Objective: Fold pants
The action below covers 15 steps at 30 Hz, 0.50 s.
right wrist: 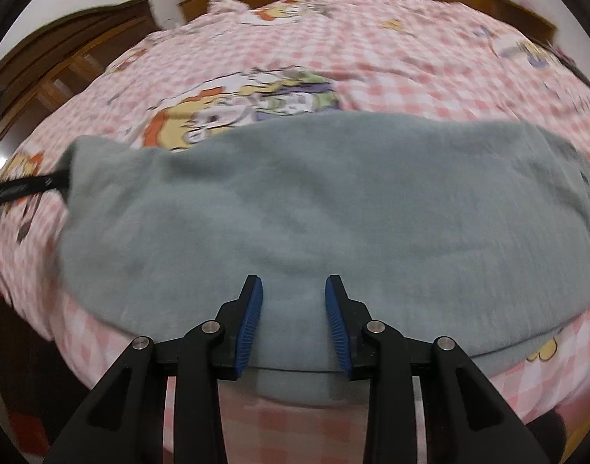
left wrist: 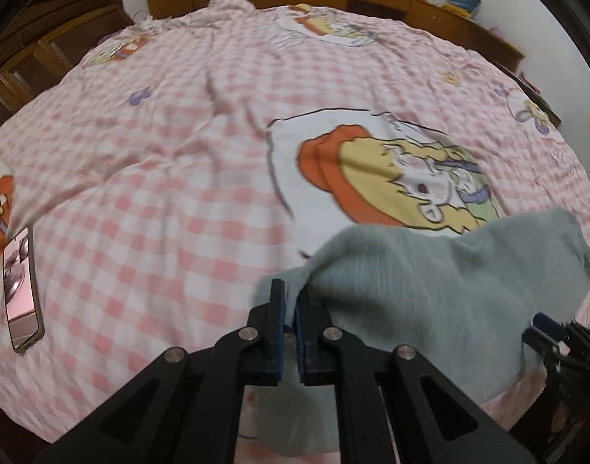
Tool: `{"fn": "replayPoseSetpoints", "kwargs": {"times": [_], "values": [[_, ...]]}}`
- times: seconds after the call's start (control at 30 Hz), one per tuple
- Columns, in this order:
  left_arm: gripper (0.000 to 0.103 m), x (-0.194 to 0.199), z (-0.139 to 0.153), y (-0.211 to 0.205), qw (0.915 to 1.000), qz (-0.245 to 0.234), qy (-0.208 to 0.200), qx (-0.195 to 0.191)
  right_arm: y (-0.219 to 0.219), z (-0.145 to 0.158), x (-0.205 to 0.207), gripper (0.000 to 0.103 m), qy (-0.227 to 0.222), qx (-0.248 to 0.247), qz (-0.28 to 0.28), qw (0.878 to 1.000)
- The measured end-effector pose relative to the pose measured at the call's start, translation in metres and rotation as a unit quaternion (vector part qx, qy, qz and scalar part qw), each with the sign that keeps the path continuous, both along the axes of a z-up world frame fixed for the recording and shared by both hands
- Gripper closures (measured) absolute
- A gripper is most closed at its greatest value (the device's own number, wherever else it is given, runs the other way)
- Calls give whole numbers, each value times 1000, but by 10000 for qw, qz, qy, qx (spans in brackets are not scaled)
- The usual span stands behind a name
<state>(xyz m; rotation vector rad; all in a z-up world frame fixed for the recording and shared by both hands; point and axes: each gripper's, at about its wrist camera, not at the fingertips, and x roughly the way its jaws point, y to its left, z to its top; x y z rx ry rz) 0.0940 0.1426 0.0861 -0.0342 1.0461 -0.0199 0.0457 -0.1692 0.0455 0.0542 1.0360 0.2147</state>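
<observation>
One pair of grey-green pants (right wrist: 295, 208) lies across the near edge of the bed (left wrist: 148, 178). Left gripper (left wrist: 291, 309) is clenched on the pants' left corner. Right gripper (right wrist: 294, 309) fingers straddle the near hem, grip unclear. One phone (left wrist: 21, 290) lies left of the pants.

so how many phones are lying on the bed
1. The phone lies on the checked bedcover at the far left of the left wrist view, apart from the grey pants. Others could be hidden under the pants.
</observation>
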Motion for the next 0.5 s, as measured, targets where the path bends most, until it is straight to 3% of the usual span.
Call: {"fn": "replayPoseSetpoints", "kwargs": {"times": [0.07,0.27,0.5], "values": [[92,-1,-3,8,9998,65,17,-193,14,4,-2,68,-11,-17,261,9997],[70,-14,-16,15,9998,139,-36,-152,54,14,-4,68,-54,-210,867,9960],[53,-39,-17,43,9949,439,-231,-878,114,40,-8,68,-315,-159,1731,9843]]}}
